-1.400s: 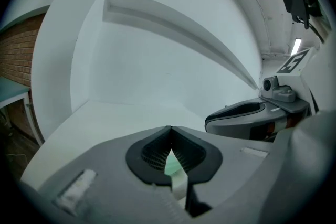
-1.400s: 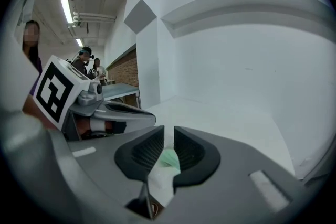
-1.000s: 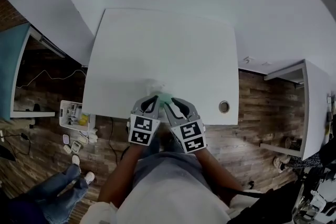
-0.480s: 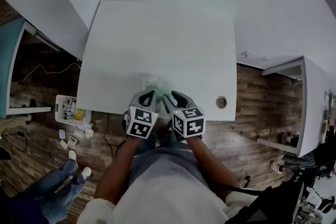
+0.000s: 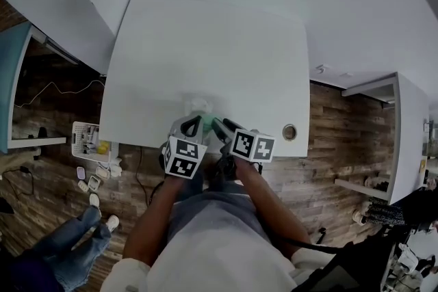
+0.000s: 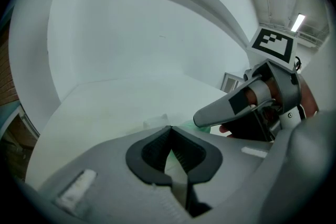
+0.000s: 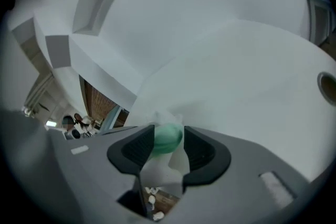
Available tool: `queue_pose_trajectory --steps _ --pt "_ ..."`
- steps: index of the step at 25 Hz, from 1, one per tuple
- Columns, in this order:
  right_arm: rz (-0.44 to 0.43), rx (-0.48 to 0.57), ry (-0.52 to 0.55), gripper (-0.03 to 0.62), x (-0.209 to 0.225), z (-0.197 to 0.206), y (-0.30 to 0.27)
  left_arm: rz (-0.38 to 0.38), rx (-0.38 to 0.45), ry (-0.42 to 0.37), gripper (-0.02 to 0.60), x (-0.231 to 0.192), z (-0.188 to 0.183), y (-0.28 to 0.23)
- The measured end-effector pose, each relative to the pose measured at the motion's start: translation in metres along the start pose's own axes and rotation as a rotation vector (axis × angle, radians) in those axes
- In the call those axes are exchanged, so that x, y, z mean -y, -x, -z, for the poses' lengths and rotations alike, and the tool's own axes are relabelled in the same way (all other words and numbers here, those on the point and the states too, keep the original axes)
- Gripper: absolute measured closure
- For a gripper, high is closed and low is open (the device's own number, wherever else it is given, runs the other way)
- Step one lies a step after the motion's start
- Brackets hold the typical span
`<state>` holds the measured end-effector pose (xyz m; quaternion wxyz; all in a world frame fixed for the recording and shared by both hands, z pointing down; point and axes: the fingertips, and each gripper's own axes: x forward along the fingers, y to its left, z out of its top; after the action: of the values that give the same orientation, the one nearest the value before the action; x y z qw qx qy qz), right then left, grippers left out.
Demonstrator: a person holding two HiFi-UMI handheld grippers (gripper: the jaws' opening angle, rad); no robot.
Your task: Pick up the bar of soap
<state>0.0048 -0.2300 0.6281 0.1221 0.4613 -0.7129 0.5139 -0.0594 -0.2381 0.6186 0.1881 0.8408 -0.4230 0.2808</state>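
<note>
A white basket [image 5: 76,140] stands on the wood floor off the desk's left front corner. It holds a yellow item [image 5: 105,147] and other small things too small to name. Loose small objects lie on the floor just in front of it.

The soap [image 7: 168,135] is green and sits in a clear wrapper [image 7: 176,157]. It is at the front edge of the desk [image 5: 205,44], about midway along it. The right gripper [image 7: 168,139] is clamped on it: both pads press the bar's sides, and loose wrapper hangs down between the jaws. Below those jaws the floor shows, so this gripper reaches in over the front edge. The views do not show whether the bar is touching the desk.

The left gripper [image 6: 169,131] is clenched, its jaw tips meeting. A fold of wrapper lies just past the tips, but whether any film is pinched there cannot be told. The two grippers sit side by side with their tips close together at the soap.

Each gripper's cube carries black-and-white square markers, one [image 5: 183,157] on the left and one [image 5: 253,145] on the right. A round cable hole [image 5: 289,132] lies near the desk's right front corner.
</note>
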Motion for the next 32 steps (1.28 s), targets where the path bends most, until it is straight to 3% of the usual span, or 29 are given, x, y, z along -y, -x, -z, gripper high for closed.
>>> queue_pose_trajectory --steps 11,17,20,28,32 --pt "-0.092 -0.024 -0.214 0.410 0.001 0.004 -0.016 0.001 -0.006 0.000 0.580 -0.004 0.000 -0.003" --pt "-0.195 -0.030 -0.413 0.408 -0.001 0.006 -0.025 -0.009 0.002 0.010 0.580 -0.008 -0.002 -0.005" --pt "-0.232 -0.032 -0.464 0.404 -0.001 0.009 -0.026 -0.011 0.005 0.017 0.580 -0.005 -0.002 -0.005" --pt "-0.250 -0.040 -0.424 0.393 -0.008 0.011 -0.031 -0.031 0.015 0.033 0.580 -0.009 -0.003 -0.007" --pt "-0.245 -0.004 -0.302 0.429 -0.019 0.000 -0.026 -0.034 0.022 0.040 0.580 -0.012 -0.006 -0.007"
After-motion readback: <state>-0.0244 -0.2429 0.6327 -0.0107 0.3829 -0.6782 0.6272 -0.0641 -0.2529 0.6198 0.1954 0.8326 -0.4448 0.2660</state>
